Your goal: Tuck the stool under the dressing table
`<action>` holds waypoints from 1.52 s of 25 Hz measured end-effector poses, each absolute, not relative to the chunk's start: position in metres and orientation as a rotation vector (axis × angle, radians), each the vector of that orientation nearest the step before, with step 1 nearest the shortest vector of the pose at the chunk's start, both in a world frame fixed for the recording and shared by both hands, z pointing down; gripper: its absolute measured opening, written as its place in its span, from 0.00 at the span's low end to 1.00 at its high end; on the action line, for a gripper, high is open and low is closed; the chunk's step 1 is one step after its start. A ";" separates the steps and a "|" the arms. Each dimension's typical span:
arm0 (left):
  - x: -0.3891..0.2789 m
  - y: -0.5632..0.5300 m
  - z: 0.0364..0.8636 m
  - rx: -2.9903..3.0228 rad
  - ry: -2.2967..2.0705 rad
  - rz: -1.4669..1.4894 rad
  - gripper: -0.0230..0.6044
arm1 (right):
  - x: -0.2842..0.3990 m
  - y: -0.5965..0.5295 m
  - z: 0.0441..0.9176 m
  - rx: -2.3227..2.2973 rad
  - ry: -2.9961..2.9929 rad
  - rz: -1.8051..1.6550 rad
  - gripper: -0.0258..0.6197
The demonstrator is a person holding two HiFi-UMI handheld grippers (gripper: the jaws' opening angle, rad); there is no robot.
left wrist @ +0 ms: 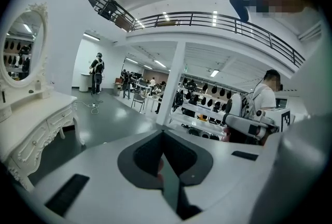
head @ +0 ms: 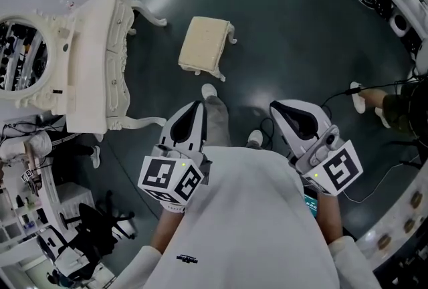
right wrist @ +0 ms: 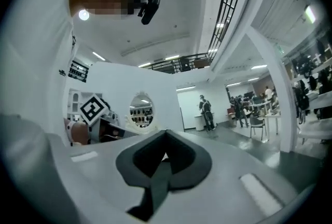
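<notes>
Left gripper (head: 196, 110): held close to the person's white top, jaws closed together with nothing between them.
Right gripper (head: 284, 112): at the same height on the other side, jaws fully closed and empty.
Floor (head: 281, 27): dark, glossy, with the person's light shoes just beyond the two grippers.
Stool look: cream, square padded stool (head: 207, 45) with a stitched cushion top and short curved white legs, standing upright.
Stool position: out on the open floor beyond the shoes, near the desk's curved front leg but apart from it, not under the desk.
Desk: white carved dressing desk (head: 87, 60) at the left, with scrolled legs and ornate trim.
Drawers (left wrist: 36, 135): set in the desk front, all closed, so their contents cannot be seen.
Mirror: oval, white-framed mirror (head: 20, 57) at the desk's far side.
</notes>
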State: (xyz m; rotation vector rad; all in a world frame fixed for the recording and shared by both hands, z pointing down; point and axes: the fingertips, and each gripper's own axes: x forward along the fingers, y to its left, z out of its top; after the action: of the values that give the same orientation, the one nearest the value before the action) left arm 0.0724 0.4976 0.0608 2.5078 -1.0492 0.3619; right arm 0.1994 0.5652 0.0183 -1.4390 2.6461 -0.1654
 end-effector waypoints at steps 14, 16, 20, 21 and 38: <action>0.045 0.387 0.074 2.422 -1.067 0.295 0.04 | 0.183 0.464 0.016 -1.533 2.549 -0.212 0.06; 0.037 0.362 0.078 2.390 -1.083 0.300 0.04 | 0.179 0.437 0.020 -1.561 2.571 -0.223 0.06; 0.026 0.309 0.075 2.381 -1.068 0.310 0.04 | 0.173 0.379 0.019 -1.609 2.543 -0.261 0.06; 0.022 0.296 0.074 2.379 -1.064 0.307 0.04 | 0.171 0.365 0.018 -1.605 2.538 -0.276 0.06; -0.048 0.076 0.082 2.335 -0.971 0.295 0.04 | 0.111 0.150 0.025 -1.720 2.473 -0.442 0.06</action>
State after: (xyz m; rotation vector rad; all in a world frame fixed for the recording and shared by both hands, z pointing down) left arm -0.0479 0.0757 0.0821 2.3347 -0.9709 0.2953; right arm 0.1111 0.1499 0.0255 -1.7200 2.4732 -0.4416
